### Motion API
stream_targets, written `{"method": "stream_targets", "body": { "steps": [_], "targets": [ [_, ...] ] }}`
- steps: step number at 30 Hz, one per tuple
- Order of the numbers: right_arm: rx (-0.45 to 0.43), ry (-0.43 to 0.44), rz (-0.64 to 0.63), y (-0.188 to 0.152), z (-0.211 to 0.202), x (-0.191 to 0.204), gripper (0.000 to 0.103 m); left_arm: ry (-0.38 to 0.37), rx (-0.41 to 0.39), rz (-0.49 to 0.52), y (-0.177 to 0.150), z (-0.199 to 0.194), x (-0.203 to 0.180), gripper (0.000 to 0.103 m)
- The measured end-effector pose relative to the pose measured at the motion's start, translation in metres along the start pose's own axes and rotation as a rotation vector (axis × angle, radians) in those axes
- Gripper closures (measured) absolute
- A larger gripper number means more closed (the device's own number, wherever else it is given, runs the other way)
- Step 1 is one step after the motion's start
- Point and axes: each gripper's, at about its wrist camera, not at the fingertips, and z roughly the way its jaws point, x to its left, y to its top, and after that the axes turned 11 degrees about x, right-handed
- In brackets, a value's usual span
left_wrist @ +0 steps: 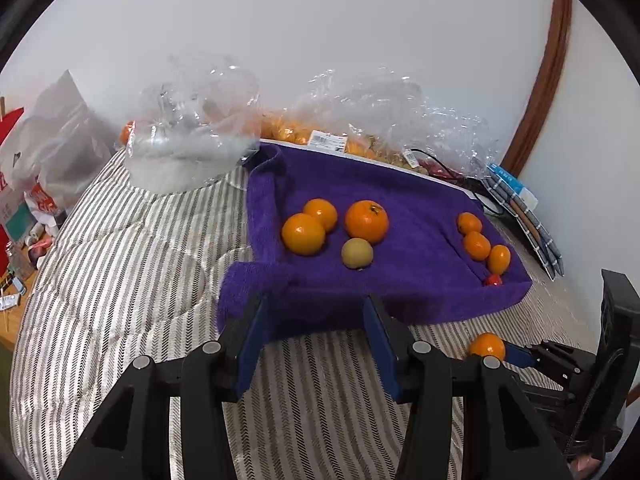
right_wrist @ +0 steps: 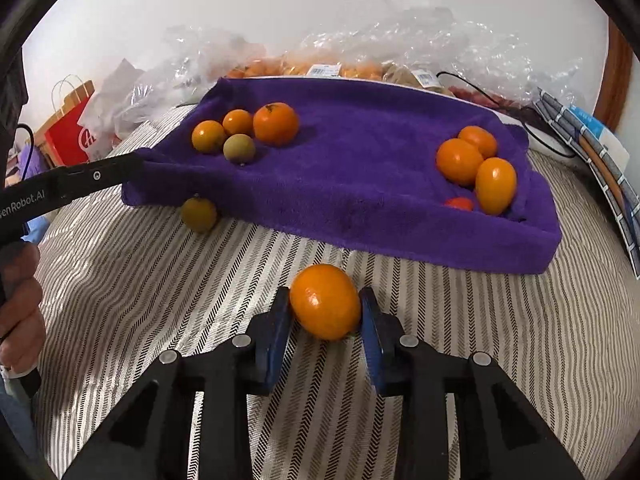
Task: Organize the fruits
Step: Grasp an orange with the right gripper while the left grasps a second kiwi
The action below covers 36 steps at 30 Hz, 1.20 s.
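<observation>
Right gripper [right_wrist: 325, 306] clamps an orange [right_wrist: 325, 301] on the striped bedcover [right_wrist: 120, 300], just near of the purple towel [right_wrist: 360, 176]. Left gripper [left_wrist: 314, 312] stands parted at the towel's near-left edge, gripping nothing. Fruit sits in two clusters on the towel; a greenish fruit [right_wrist: 199, 214] lies against its near-left edge.

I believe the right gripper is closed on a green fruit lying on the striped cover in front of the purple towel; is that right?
Not quite: the fruit between the right gripper's pads is an orange, as the right wrist view shows. It does lie on the striped cover in front of the purple towel.
</observation>
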Motion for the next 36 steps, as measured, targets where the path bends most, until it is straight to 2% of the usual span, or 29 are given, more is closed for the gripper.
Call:
{"method": "stream_targets", "body": {
  "steps": [5, 9, 13, 18, 20, 27, 33, 35, 36],
  "targets": [
    [-0.026, 0.029, 0.026, -0.008, -0.008, -0.009, 0.069, 0.003, 0.015, 0.055, -0.004, 0.004, -0.012, 0.056],
    [-0.077, 0.010, 0.076, -0.023, -0.024, -0.030, 0.069, 0.015, 0.041, 0.104, -0.009, 0.012, -0.023, 0.056],
    [-0.088, -0.006, 0.127, -0.035, -0.033, -0.050, 0.069, 0.021, 0.090, 0.133, -0.015, 0.023, -0.035, 0.056],
    [-0.130, 0.025, 0.177, -0.041, -0.041, -0.063, 0.069, 0.018, 0.140, 0.142, -0.017, 0.033, -0.044, 0.056],
    [-0.126, 0.023, 0.179, -0.040, -0.041, -0.063, 0.069, 0.052, 0.168, 0.145, -0.017, 0.041, -0.050, 0.056],
    [-0.139, 0.030, 0.166, -0.042, -0.044, -0.061, 0.069, 0.112, 0.168, 0.148, -0.013, 0.051, -0.068, 0.056],
    [-0.157, 0.064, 0.192, -0.043, -0.046, -0.067, 0.069, 0.117, 0.164, 0.130, -0.010, 0.055, -0.069, 0.056],
    [-0.161, 0.065, 0.201, -0.044, -0.047, -0.069, 0.069, 0.115, 0.163, 0.124, -0.009, 0.056, -0.068, 0.062],
    [-0.159, 0.068, 0.202, -0.044, -0.047, -0.069, 0.069, 0.106, 0.159, 0.116, -0.009, 0.055, -0.066, 0.069]
  ]
}}
